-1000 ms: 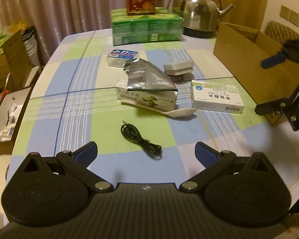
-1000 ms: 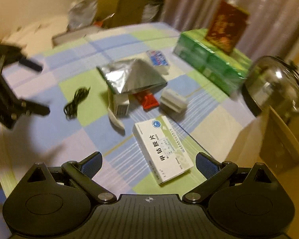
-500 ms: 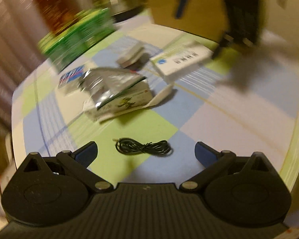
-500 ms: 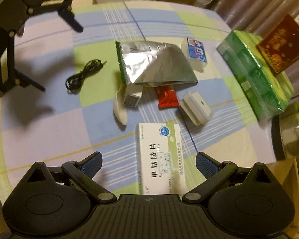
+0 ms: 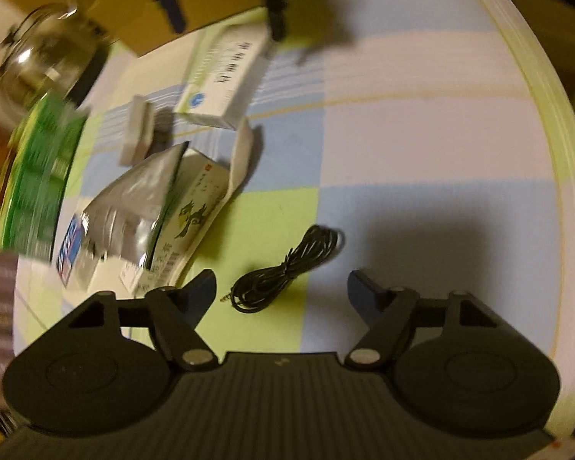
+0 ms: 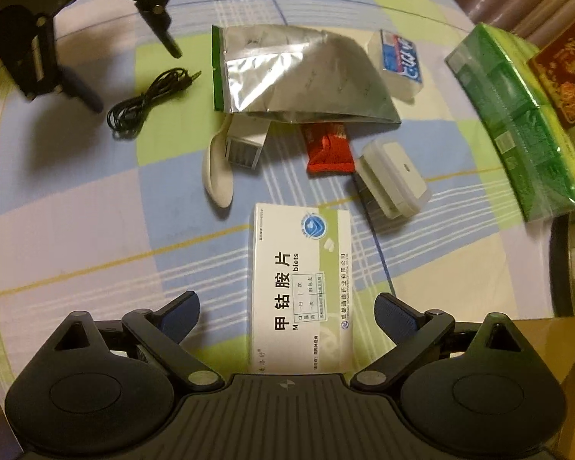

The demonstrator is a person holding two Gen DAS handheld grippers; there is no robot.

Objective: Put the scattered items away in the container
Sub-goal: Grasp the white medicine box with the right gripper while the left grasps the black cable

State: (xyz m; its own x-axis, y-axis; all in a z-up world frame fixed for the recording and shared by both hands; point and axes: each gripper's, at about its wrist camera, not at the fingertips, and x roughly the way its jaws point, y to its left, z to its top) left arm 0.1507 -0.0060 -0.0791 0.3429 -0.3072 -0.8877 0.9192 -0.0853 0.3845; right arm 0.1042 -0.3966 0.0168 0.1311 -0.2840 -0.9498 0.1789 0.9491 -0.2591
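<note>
Both grabbers are closing but hold nothing: the left gripper [image 5: 281, 287] hangs over the black cable [image 5: 287, 268], the right gripper [image 6: 287, 314] over the white box [image 6: 303, 287], so I think each must drop lower, then squeeze.

Foil pouch [image 6: 303, 73] looking crinkled, shiny. Kettle [image 5: 38, 61] gleaming like polished metal. Pill box [image 6: 303, 291] showing smooth printed card. Cable [image 6: 149, 96] looking matt black, rubbery. Tablecloth [image 6: 76, 237] appearing as checked cloth. Green pack [image 6: 517, 122] glinting in glossy plastic wrap.
</note>
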